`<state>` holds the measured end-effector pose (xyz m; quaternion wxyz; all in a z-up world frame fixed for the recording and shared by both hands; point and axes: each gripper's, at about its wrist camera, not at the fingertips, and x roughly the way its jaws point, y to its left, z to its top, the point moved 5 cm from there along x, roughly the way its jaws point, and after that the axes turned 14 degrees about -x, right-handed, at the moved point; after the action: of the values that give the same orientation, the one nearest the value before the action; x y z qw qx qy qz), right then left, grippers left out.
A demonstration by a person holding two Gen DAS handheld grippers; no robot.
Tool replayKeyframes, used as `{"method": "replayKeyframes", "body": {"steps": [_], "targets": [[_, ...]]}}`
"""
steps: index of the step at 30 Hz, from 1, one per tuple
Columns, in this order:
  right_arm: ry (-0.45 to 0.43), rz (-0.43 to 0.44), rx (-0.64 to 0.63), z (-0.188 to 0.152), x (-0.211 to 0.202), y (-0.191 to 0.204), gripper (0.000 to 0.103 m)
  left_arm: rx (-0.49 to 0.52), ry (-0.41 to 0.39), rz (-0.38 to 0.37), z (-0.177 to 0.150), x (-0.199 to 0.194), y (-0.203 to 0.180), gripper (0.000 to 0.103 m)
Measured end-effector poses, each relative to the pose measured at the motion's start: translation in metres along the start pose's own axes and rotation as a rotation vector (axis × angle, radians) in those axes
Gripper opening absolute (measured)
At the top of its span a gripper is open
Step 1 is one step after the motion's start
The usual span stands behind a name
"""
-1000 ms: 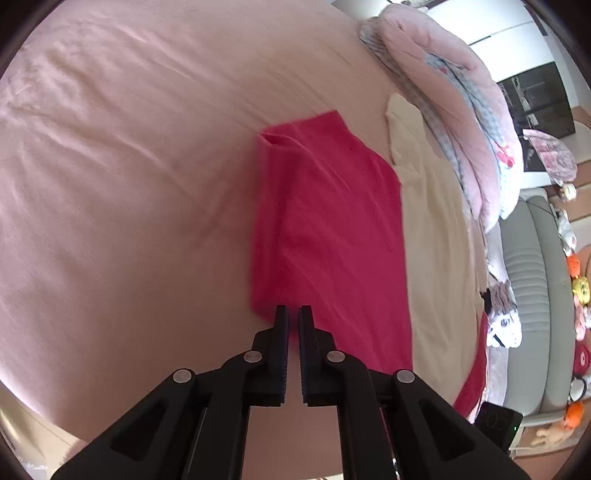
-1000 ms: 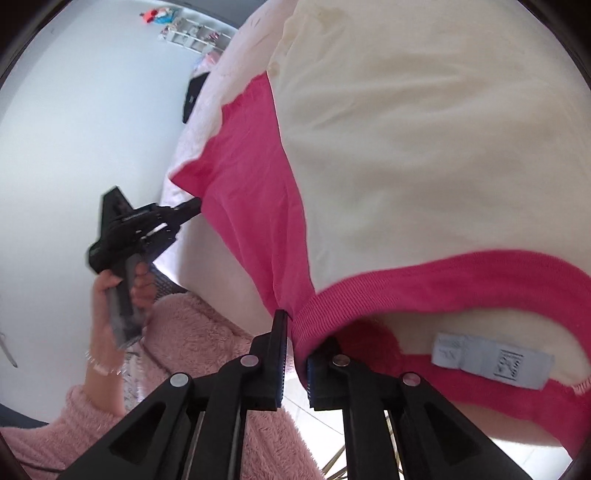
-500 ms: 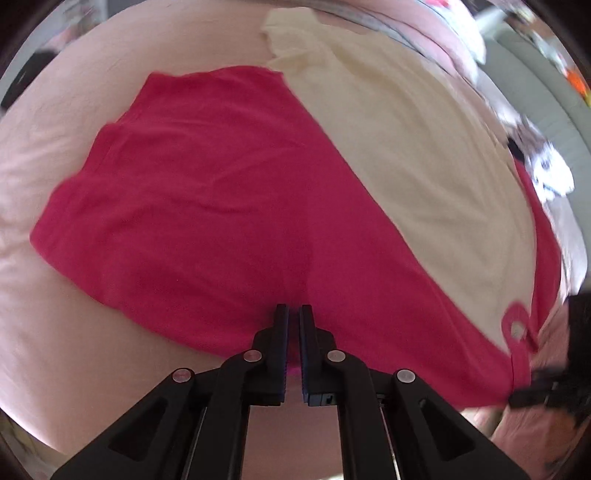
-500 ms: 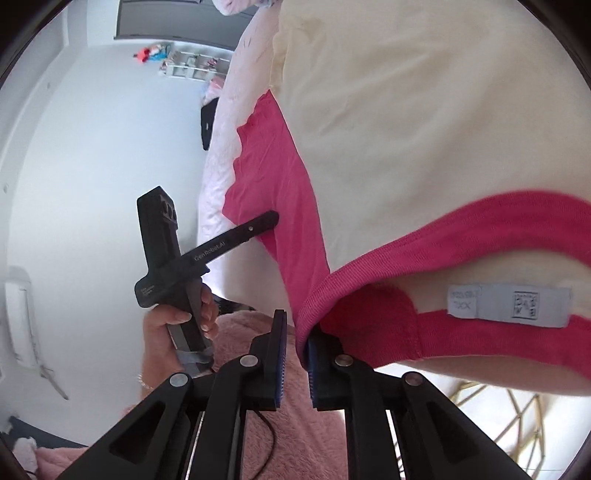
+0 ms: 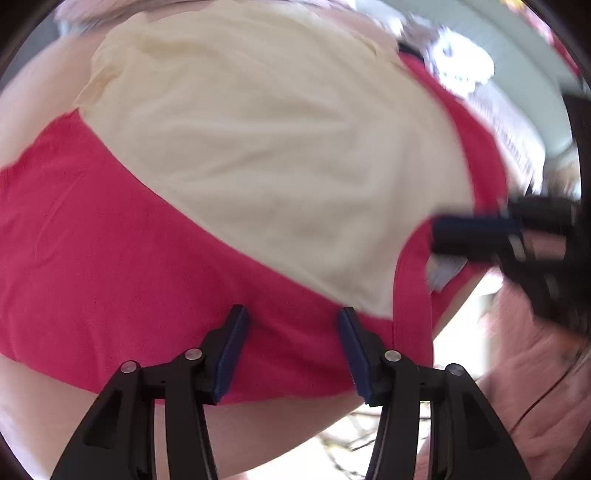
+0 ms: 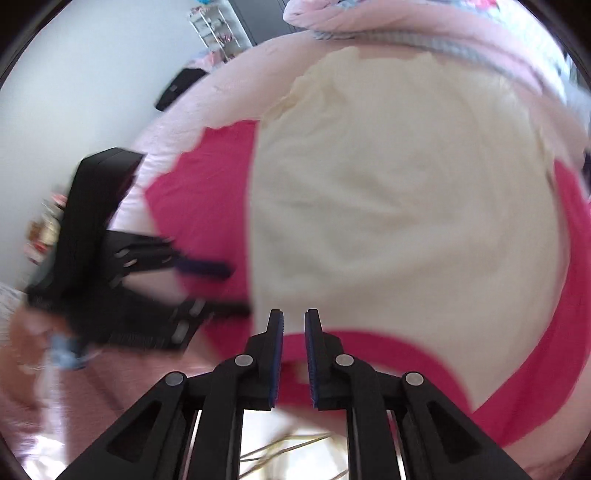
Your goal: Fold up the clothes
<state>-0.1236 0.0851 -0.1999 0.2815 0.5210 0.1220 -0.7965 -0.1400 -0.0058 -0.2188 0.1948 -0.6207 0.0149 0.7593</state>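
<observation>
A cream shirt with magenta sleeves and a magenta collar lies spread on the pink bed sheet. My left gripper hangs over the near magenta shoulder. Its jaws are opening, with fabric below them and no pad pressing on it. My right gripper is shut on the collar band at the shirt's near edge. Each gripper shows blurred in the other's view: the right one at the collar, the left one spread over the sleeve.
A rolled pink duvet lies along the bed's far side. A black object rests at the bed's left corner. A person's fluffy pink sleeve is by the bed's near edge. A grey sofa stands beyond the bed.
My left gripper swept from the folded sleeve's edge across to the shoulder near the collar, rolling as it went, and opened its jaws. My right gripper lifted a little, still gripping the collar.
</observation>
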Motion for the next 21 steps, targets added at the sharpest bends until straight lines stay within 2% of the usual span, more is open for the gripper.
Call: {"method": "replayKeyframes", "body": {"steps": [1, 3, 4, 6, 7, 9, 10, 13, 14, 16, 18, 21], "targets": [[0.043, -0.042, -0.026, -0.003, 0.011, -0.005, 0.011, 0.016, 0.029, 0.022, -0.008, -0.001, 0.002, 0.050], [0.114, -0.059, -0.045, -0.019, 0.027, -0.009, 0.011, 0.053, 0.102, 0.065, -0.024, -0.003, 0.006, 0.051], [0.098, -0.048, -0.042, -0.027, 0.023, -0.010, 0.011, 0.082, 0.112, 0.086, -0.029, -0.006, 0.006, 0.052], [0.116, -0.005, -0.034, -0.044, 0.013, -0.008, 0.011, 0.116, 0.095, 0.107, -0.031, -0.013, 0.004, 0.052], [0.125, 0.022, -0.028, -0.052, 0.008, -0.007, 0.012, 0.101, 0.056, 0.091, -0.024, -0.016, 0.001, 0.052], [0.088, 0.066, -0.001, -0.059, -0.007, -0.009, 0.012, 0.044, -0.028, 0.047, -0.007, -0.020, -0.003, 0.052], [0.054, 0.056, 0.026, -0.059, -0.014, -0.015, 0.012, 0.004, -0.052, 0.039, 0.001, -0.017, -0.003, 0.052], [-0.033, 0.005, 0.085, -0.056, -0.031, -0.031, 0.012, -0.049, -0.002, 0.105, 0.008, 0.005, 0.004, 0.052], [-0.023, -0.001, 0.090, -0.056, -0.029, -0.034, 0.012, -0.052, -0.004, 0.113, 0.007, 0.007, 0.007, 0.052], [0.067, 0.014, 0.091, -0.059, -0.013, -0.031, 0.012, -0.035, 0.034, 0.124, -0.005, 0.004, 0.014, 0.052], [0.065, 0.052, 0.034, -0.059, -0.012, -0.013, 0.012, -0.013, 0.078, 0.133, -0.018, 0.000, 0.023, 0.054], [0.010, 0.142, -0.062, -0.050, -0.020, 0.020, 0.012, -0.052, 0.038, 0.123, -0.024, -0.017, 0.046, 0.054]]}}
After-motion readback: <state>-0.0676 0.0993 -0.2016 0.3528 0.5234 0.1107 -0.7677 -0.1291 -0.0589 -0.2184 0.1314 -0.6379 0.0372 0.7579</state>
